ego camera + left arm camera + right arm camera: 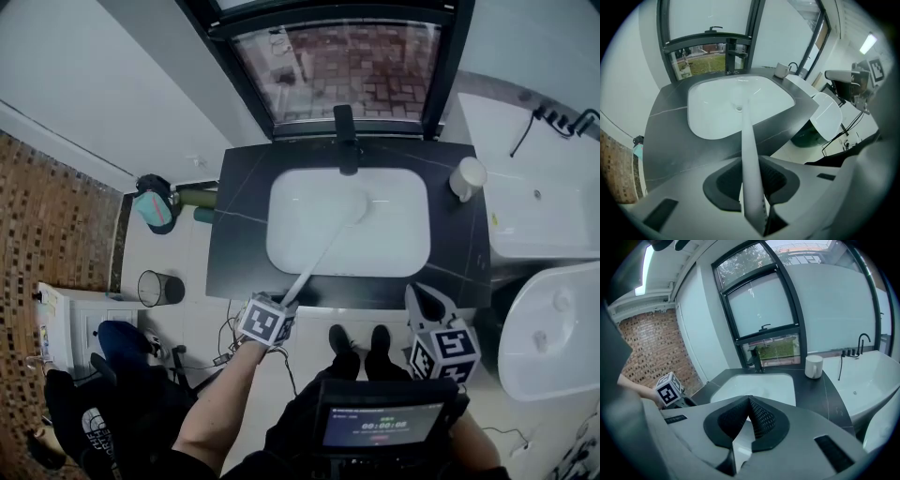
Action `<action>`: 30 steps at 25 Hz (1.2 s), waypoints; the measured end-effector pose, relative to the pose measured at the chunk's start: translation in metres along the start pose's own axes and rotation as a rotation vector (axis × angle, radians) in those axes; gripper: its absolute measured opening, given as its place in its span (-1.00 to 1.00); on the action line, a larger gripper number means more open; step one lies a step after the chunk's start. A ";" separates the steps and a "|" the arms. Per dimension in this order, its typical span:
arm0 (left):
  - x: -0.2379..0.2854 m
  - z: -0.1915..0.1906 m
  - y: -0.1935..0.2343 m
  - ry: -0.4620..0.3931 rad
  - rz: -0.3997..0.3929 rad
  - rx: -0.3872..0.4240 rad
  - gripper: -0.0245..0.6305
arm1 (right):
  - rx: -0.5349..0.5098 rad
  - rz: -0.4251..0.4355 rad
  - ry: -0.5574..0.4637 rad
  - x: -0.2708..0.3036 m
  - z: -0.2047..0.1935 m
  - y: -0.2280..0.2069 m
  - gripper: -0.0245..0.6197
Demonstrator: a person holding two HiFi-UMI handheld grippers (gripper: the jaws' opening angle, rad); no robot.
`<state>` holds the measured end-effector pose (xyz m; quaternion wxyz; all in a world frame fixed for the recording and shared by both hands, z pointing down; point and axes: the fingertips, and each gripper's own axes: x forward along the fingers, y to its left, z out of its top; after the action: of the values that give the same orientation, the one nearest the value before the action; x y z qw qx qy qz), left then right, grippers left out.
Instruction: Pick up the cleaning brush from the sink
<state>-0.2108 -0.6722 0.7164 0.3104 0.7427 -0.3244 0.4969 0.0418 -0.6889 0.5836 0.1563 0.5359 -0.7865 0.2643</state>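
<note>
The cleaning brush (323, 253) is white with a long thin handle; its head lies in the white sink (291, 244) below the black faucet (347, 141). My left gripper (286, 302) sits at the counter's near edge, shut on the handle's end. In the left gripper view the handle (745, 126) runs from between the left gripper's (751, 164) dark pads out over the basin (708, 112). My right gripper (422, 298) hovers at the near right of the counter, shut with nothing in it; its tips meet in the right gripper view (749, 401).
The dark stone counter (239, 253) surrounds the sink. A white mug (466, 178) stands at its right back corner. A white bathtub (544, 206) and a toilet (553, 328) lie to the right. A black mesh bin (159, 286) stands on the floor at left.
</note>
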 end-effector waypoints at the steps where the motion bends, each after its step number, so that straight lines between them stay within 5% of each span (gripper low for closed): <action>1: -0.008 -0.002 -0.006 -0.015 -0.001 -0.006 -0.66 | -0.007 0.000 -0.006 -0.007 0.001 0.000 -0.94; 7: -0.061 -0.019 -0.065 -0.128 -0.058 -0.044 -0.66 | -0.045 0.043 -0.026 -0.047 0.003 0.006 -0.94; 17: -0.177 -0.057 -0.174 -0.415 0.035 -0.161 -0.66 | -0.041 0.172 -0.099 -0.132 -0.009 0.021 -0.94; 27: -0.246 -0.144 -0.205 -0.771 -0.057 -0.177 -0.66 | -0.091 0.104 -0.189 -0.206 -0.061 0.110 -0.94; 30: -0.285 -0.208 -0.230 -0.832 -0.069 -0.129 -0.66 | -0.067 0.070 -0.225 -0.271 -0.091 0.158 -0.94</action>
<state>-0.2245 -0.3230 0.4822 0.2151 0.8695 -0.4275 0.1226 -0.0060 -0.3843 0.4747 0.0756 0.5287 -0.8257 0.1816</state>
